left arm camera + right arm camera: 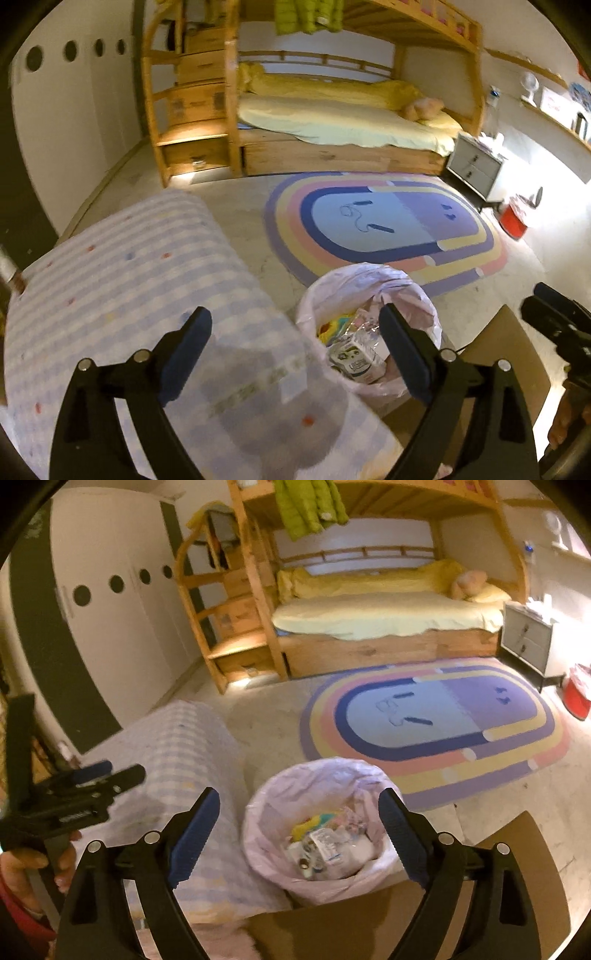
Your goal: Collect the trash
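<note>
A trash bin lined with a pale pink bag [369, 291] [306, 786] stands on the floor, holding wrappers, a small carton [356, 360] and other trash [325, 843]. My left gripper [295, 343] is open and empty, above the edge of a checked-cloth table [122, 280], its right finger over the bin. My right gripper [299, 827] is open and empty, hovering directly over the bin. The left gripper also shows at the left of the right wrist view [74, 790]; the right one shows at the right edge of the left wrist view [554, 321].
A brown cardboard piece [517, 853] [498, 354] lies beside the bin. A rainbow rug [380, 229] [436, 723] with a cord on it covers the floor. Behind stand a wooden bunk bed [332, 122], a grey nightstand [474, 168], a red bucket [513, 221] and white wardrobes [110, 609].
</note>
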### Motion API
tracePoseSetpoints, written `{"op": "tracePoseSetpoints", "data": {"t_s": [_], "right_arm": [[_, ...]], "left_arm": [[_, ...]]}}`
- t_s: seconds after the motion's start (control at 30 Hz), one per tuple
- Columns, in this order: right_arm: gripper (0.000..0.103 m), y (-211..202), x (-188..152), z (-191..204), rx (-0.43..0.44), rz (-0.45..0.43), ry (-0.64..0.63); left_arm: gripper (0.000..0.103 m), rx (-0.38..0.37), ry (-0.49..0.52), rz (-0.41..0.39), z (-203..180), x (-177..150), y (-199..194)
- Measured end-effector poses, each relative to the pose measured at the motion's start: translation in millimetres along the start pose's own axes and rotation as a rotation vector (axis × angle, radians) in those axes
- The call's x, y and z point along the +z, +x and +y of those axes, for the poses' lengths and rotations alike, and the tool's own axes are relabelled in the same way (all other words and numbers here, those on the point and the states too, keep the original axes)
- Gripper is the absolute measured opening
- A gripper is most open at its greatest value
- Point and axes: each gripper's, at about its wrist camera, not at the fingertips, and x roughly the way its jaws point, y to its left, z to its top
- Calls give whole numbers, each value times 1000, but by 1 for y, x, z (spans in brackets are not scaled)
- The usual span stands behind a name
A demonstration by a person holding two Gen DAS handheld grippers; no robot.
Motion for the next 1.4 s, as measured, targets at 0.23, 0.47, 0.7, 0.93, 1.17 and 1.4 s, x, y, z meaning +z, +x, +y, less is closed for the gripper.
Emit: {"op": "tracePoseSetpoints", "data": {"t_s": [0.23, 0.47, 0.7, 0.93, 1.17, 1.4], "right_arm": [[90, -51, 6, 49, 47, -28, -66], [92, -86, 3, 113, 187, 11, -150], [97, -115, 3, 161, 251, 34, -239], [97, -142, -6, 202, 253, 37, -348], [97, -151, -15, 218, 246, 58, -416], [97, -146, -15, 220, 243, 69, -411]], "left_arm": [[96, 62, -44, -55, 25, -10, -77], [96, 186, -90, -40, 57, -38, -149], [96, 307, -245, -17, 101, -79, -214], [96, 464, -296, -6, 120, -111, -263], [96, 514, -313, 13, 133, -130, -280], [96, 516, -342, 2, 143, -134, -284]]}}
